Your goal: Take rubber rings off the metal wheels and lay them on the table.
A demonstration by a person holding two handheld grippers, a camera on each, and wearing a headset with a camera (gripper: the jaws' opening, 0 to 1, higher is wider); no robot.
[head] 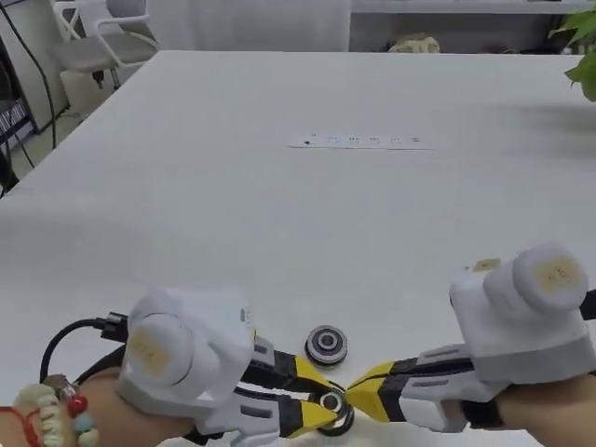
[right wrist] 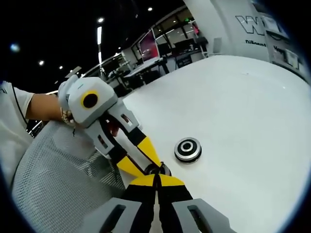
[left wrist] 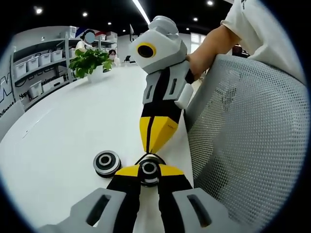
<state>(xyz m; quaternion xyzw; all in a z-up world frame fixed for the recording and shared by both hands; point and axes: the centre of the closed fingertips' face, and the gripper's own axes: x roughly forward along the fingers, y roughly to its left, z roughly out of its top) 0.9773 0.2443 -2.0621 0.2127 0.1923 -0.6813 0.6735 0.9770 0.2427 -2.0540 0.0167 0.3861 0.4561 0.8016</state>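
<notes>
The metal wheel [left wrist: 149, 167] sits at the near edge of the table [head: 279, 214], clamped between the yellow tips of the left gripper [left wrist: 149, 173]; those jaws are open only as wide as the wheel and press on its two sides. The dark rubber ring [left wrist: 145, 159] is on the wheel's rim. The right gripper [right wrist: 156, 178] comes in from the opposite side with its jaws closed almost to a line; their tip touches the far edge of the wheel and seems to nip the ring, though the spot is too small to be sure. In the head view the two grippers meet tip to tip at the bottom of the picture, the left gripper [head: 321, 410] coming from the left and the right gripper [head: 358, 384] from the right. A second wheel [head: 326, 345], with its ring on, lies flat on the table just beside the held one and apart from both grippers. A string of beads [head: 56, 410] circles the person's left wrist. Further up the table lies a flat white strip [head: 358, 142]; a leafy plant [left wrist: 90, 60] stands at the far end; a grey mesh chair back [left wrist: 243, 145] is close behind the right gripper.
</notes>
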